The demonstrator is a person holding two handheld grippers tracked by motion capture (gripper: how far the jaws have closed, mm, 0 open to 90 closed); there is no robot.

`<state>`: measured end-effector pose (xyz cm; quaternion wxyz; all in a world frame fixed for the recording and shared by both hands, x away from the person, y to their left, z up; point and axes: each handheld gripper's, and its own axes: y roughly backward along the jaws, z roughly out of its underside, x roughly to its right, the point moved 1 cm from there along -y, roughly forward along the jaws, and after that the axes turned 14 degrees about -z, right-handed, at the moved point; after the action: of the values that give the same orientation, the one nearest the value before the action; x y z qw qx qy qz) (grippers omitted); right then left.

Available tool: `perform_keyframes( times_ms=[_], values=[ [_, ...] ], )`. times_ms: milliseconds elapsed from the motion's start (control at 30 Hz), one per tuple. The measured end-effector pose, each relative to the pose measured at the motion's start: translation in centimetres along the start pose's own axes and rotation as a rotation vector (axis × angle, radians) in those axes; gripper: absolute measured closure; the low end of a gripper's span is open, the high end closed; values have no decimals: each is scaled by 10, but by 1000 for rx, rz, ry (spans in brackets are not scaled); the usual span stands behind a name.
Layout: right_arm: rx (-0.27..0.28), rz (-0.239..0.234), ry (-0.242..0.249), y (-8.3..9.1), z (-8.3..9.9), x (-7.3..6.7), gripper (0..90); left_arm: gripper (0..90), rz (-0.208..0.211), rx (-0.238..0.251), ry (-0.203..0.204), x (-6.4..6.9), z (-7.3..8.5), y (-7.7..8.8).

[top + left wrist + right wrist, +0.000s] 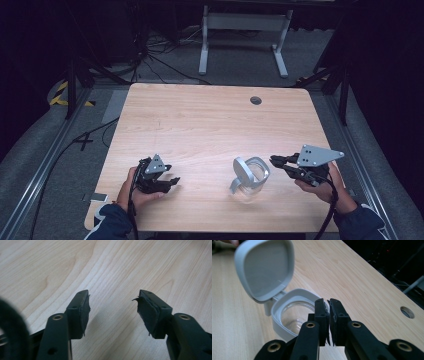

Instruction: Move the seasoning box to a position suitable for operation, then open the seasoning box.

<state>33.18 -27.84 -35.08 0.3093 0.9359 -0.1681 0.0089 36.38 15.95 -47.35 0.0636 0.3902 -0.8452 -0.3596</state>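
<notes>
So the clear jar point(248, 181) sits near the table's point(200, 120) front edge, around 5 o'clock from the middle of the tabletop. It has a grey collar around the mouth and a grey flip lid point(242, 171) that's hinged and standing wide open, tilted up toward 10 o'clock in the right gripper view. No brand, label or writing readable on it anywhere.

The right gripper point(274, 160) is just beside the jar at its 3 o'clock, jaws pinched together with nothing between them, tips right at the collar's rim point(287, 312); can't tell if they touch it.

The left gripper point(172, 182) is well apart at the jar's 9 o'clock, jaws spread over bare wood, holding nothing.
</notes>
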Motion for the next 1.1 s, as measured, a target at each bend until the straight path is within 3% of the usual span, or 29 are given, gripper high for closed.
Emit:
perform_keyframes(
  times_ms=[233, 400, 533, 667, 800, 967, 1100],
  values=[
    [0, 45, -50, 13, 17, 12, 829, 371, 7, -19, -8, 2, 6, -7],
    [9, 65, -79, 21, 28, 17, 827, 312, 5, -9, 26, 1, 9, -8],
    [-11, 84, -98, 24, 40, 20, 818, 278, -3, -11, 25, 1, 9, -9],
    [-20, 89, -123, 26, 52, 24, 806, 174, -20, -29, 26, 1, 8, -10],
    [-51, 98, -139, 25, 63, 26, 797, 165, -26, -33, 38, 1, 8, -10],
    [-82, 110, -162, 24, 88, 30, 747, 165, -29, -34, 40, 2, 8, -10],
    [-96, 141, -243, 29, 114, 35, 679, 165, -29, -34, 44, 2, 8, -10]
  ],
)
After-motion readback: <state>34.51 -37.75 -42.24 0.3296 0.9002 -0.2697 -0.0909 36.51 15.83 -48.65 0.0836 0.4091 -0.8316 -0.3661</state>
